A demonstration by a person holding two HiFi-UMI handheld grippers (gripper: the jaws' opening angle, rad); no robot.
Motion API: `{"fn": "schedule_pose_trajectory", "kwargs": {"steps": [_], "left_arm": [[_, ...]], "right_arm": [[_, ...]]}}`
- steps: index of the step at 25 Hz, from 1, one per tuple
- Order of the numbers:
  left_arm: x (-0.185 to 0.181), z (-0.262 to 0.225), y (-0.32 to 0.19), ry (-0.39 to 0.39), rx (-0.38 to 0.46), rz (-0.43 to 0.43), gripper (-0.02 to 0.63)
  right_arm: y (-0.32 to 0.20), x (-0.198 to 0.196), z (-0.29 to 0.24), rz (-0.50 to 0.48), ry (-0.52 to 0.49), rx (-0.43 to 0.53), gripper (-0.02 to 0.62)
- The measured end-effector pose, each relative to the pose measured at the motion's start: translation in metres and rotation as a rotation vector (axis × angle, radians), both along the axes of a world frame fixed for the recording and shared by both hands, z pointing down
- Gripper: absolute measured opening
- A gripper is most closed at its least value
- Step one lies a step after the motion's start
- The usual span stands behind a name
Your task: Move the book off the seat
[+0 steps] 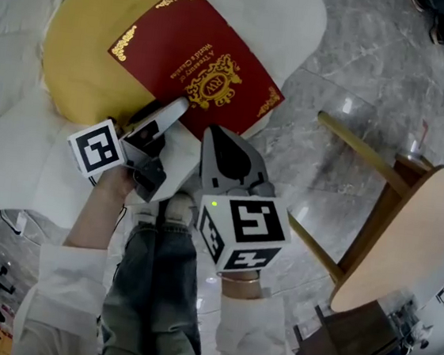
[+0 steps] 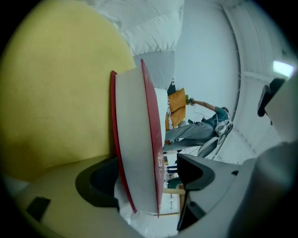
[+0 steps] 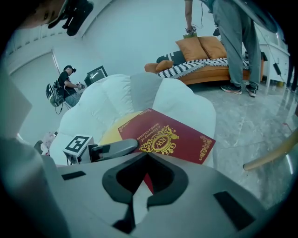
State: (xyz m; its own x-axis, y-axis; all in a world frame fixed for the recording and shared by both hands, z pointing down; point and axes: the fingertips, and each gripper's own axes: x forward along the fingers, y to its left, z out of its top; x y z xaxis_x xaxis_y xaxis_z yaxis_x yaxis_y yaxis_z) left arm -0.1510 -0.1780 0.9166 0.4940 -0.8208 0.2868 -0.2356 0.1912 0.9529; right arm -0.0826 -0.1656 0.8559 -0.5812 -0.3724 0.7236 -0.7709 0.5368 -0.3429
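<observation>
A dark red book (image 1: 196,58) with gold ornament lies flat on the yellow cushion (image 1: 86,46) of a white petal-shaped seat (image 1: 18,149). My left gripper (image 1: 178,112) is open at the book's near edge. In the left gripper view the book's page edge (image 2: 137,139) stands between the jaws: one jaw lies against one cover, and a small gap separates the other jaw from the other cover. My right gripper (image 1: 211,136) is shut and holds nothing. Its tip (image 3: 146,158) hovers over the near corner of the book (image 3: 172,137), beside the left gripper (image 3: 111,148).
A wooden chair (image 1: 408,226) stands to the right on the grey marble floor (image 1: 355,60). The person's jeans-clad legs (image 1: 154,284) are below the grippers. Farther off are a sofa with orange cushions (image 3: 205,56), a standing person (image 3: 233,42) and a seated person (image 3: 67,86).
</observation>
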Motion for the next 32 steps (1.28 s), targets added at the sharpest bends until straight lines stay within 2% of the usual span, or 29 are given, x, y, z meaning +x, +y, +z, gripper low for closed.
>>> {"fn": "schedule_pose_trajectory", "kwargs": {"steps": [2, 7, 10, 13, 18, 22, 28, 32], "left_arm": [[-0.002, -0.004, -0.003, 0.054, 0.035, -0.015, 0.394], [-0.006, -0.011, -0.005, 0.135, 0.059, -0.078, 0.393], [-0.010, -0.019, -0.004, 0.156, 0.093, -0.100, 0.386], [-0.013, -0.025, -0.005, 0.177, 0.138, -0.106, 0.331], [-0.006, -0.024, -0.006, 0.176, 0.172, -0.087, 0.310], [0.015, -0.033, -0.020, 0.181, 0.193, -0.013, 0.311], [0.026, -0.021, -0.030, 0.099, 0.158, 0.042, 0.310], [0.031, -0.028, -0.034, 0.097, 0.134, 0.045, 0.291]], "right_arm": [[0.003, 0.001, 0.001, 0.002, 0.002, -0.004, 0.011], [0.007, 0.001, 0.004, -0.001, 0.002, -0.011, 0.011], [0.009, -0.002, 0.001, 0.000, -0.001, -0.011, 0.011], [0.008, -0.003, -0.001, -0.001, -0.006, -0.007, 0.011], [0.006, 0.003, 0.008, 0.009, -0.011, -0.007, 0.011], [0.000, 0.010, 0.007, 0.021, -0.010, -0.005, 0.011], [-0.008, 0.015, 0.001, 0.020, -0.015, -0.002, 0.011], [-0.010, 0.018, -0.002, 0.041, -0.021, -0.001, 0.011]]}}
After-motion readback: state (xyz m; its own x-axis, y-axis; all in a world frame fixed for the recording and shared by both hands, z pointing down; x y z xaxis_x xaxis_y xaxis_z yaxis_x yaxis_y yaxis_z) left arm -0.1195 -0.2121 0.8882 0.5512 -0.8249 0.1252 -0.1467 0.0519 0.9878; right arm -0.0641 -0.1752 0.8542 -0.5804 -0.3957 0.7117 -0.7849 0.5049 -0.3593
